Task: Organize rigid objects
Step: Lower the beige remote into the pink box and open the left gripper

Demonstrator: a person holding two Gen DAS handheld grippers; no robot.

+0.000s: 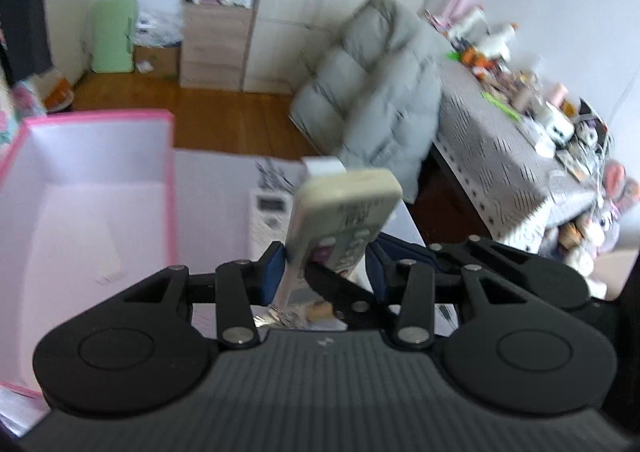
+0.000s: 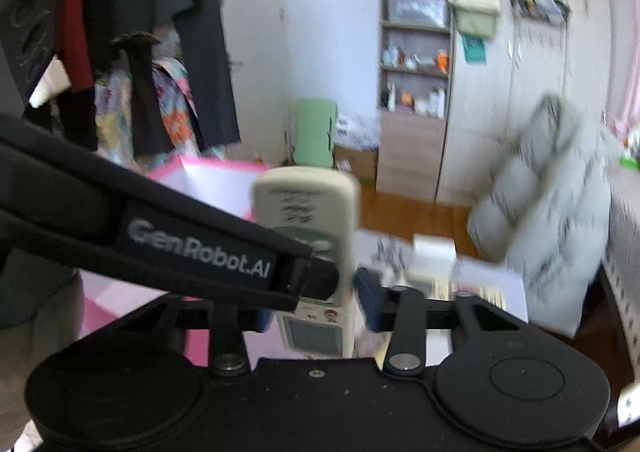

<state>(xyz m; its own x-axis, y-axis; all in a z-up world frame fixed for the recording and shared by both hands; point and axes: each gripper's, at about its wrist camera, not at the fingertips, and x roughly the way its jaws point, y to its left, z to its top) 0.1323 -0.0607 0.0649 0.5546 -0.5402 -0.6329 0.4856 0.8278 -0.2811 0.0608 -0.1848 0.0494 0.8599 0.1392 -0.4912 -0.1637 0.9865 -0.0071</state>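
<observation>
Cream plastic remote control (image 1: 344,212): off the table, top end away from my cameras, tilted in the left wrist view, close to upright in the right wrist view (image 2: 308,204).
Left gripper (image 1: 324,264): clamped on the lower end of the remote control. One blue pad (image 1: 274,268) presses its back and the other meets its button face, though blur softens that edge.
Right gripper (image 2: 314,300): set around the same lower end, by the small display. One blue pad (image 2: 368,292) sits just beside the remote's edge. The other is hidden behind the left gripper's black arm (image 2: 200,248), so I cannot tell whether these fingers are gripping.
Pink-rimmed open cardboard box (image 1: 170,172): just left of the remote control, white inside, also seen behind it from the right wrist (image 2: 208,164).
White tabletop (image 1: 224,180): beneath both grippers, carrying a second, white remote (image 1: 270,208) that lies flat near the box.
Small white carton (image 1: 322,165): beyond the held remote's top end.
Grey puffer jacket (image 1: 376,92): draped in the background, well apart.
</observation>
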